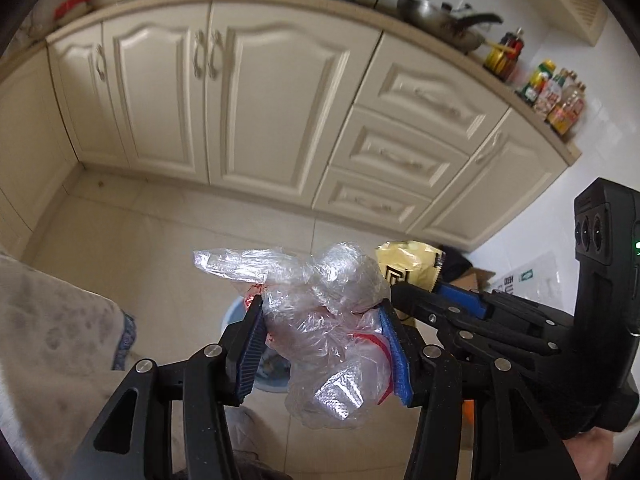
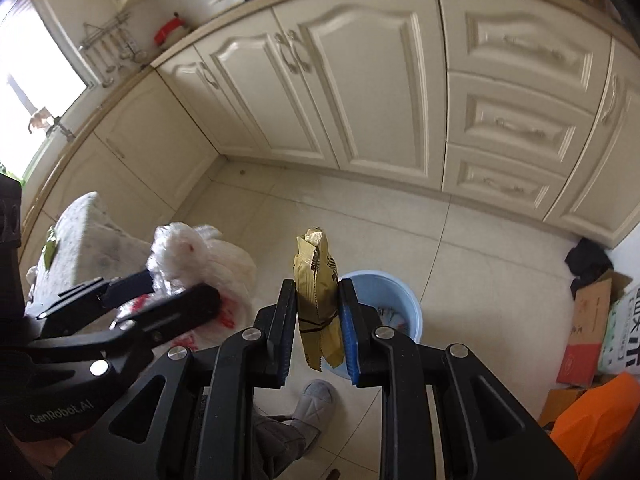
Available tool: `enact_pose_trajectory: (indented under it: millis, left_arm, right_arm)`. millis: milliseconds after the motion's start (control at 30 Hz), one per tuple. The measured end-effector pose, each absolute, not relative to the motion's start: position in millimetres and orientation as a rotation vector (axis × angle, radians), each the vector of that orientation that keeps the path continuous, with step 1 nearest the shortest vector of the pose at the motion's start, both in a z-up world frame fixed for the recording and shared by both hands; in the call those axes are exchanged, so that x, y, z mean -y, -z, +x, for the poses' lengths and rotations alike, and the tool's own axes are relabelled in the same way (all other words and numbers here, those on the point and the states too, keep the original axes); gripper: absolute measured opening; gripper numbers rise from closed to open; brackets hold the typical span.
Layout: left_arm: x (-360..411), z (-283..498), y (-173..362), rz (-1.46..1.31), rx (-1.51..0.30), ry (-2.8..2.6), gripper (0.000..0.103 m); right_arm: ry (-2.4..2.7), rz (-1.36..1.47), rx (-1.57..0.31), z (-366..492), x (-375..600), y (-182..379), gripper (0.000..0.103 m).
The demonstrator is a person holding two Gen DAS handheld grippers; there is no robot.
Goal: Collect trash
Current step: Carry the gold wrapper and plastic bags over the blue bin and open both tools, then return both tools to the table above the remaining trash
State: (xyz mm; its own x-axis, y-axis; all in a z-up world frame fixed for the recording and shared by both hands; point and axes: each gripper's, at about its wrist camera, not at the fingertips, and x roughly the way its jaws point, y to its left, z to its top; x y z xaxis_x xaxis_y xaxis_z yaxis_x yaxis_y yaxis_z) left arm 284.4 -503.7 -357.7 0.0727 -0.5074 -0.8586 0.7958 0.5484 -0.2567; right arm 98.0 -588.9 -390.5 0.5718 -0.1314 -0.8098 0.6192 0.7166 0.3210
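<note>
Left gripper (image 1: 322,342): its blue pads press from both sides on a crumpled clear plastic bag (image 1: 324,320) with red print, held above the floor.
Right gripper (image 2: 318,328): narrow, closed on an upright gold snack wrapper (image 2: 316,300); the same wrapper shows in the left view (image 1: 404,264).
Blue bin (image 2: 394,300): on the tiled floor (image 2: 320,208) just behind the right gripper; some litter lies inside, too small to tell. In the left view only its rim (image 1: 232,312) peeks from behind the bag.
Right view only: a white bag with red print (image 2: 228,280) on the floor by the left gripper (image 2: 176,288), a grey slipper (image 2: 316,398), cardboard boxes (image 2: 588,320) and an orange object (image 2: 592,428) at far right, a window (image 2: 28,80).
Left view only: a wok (image 1: 440,20) and sauce bottles (image 1: 556,96) on the counter, labels unreadable.
Writing: "GenRobot.AI" on the left gripper's body in the right view; print on the boxes not legible.
Cabinets (image 1: 248,96): cream doors and drawers, all shut.
</note>
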Motion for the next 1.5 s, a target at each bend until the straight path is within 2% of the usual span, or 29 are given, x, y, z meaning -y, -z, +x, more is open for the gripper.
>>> enact_pose_trajectory:
  millis: [67,133,200,233,300,367,400,633,900,1500]
  left_arm:
    - [519,302,373,0.336,-1.173,0.984,0.055]
    - [551,325,374,0.37,-1.2,0.953,0.064]
    - [560,338,375,0.391,-1.198,0.923,0.079]
    - [563,339,373,0.398,-1.187,0.911,0.084]
    - [567,342,370,0.411,-1.161,0.882,0.101]
    - [565,345,365,0.414,-1.141,0.865,0.102]
    - [561,345,362,0.422,-1.131,0.851,0.102]
    - [544,326,329,0.436,-1.049,0.827,0.102]
    - [475,298,263,0.367,-0.906,0.849,0.102]
    - [200,216,147,0.131,-0.693,0.673,0.102]
  right_arm:
    - [0.494,0.664,-0.882,100,602,407,0.024]
    - [0.5,0.697,-0.902,101,612,419,0.029]
    - [0.522,0.721,-0.908,97,620,427,0.048]
    - [0.533,0.726,-0.907,96,622,429,0.054]
    - [0.56,0.738,-0.9,90,625,432,0.083]
    - [0.588,0.752,-0.888,84,626,432,0.101]
    - [0.606,0.758,-0.885,81,625,432,0.103]
    - [0.633,0.755,-0.876,73,613,416,0.103]
    - [0.627,0.709,-0.827,73,585,377,0.103]
    - [0.479,0.504,-0.663,126,454,243,0.103]
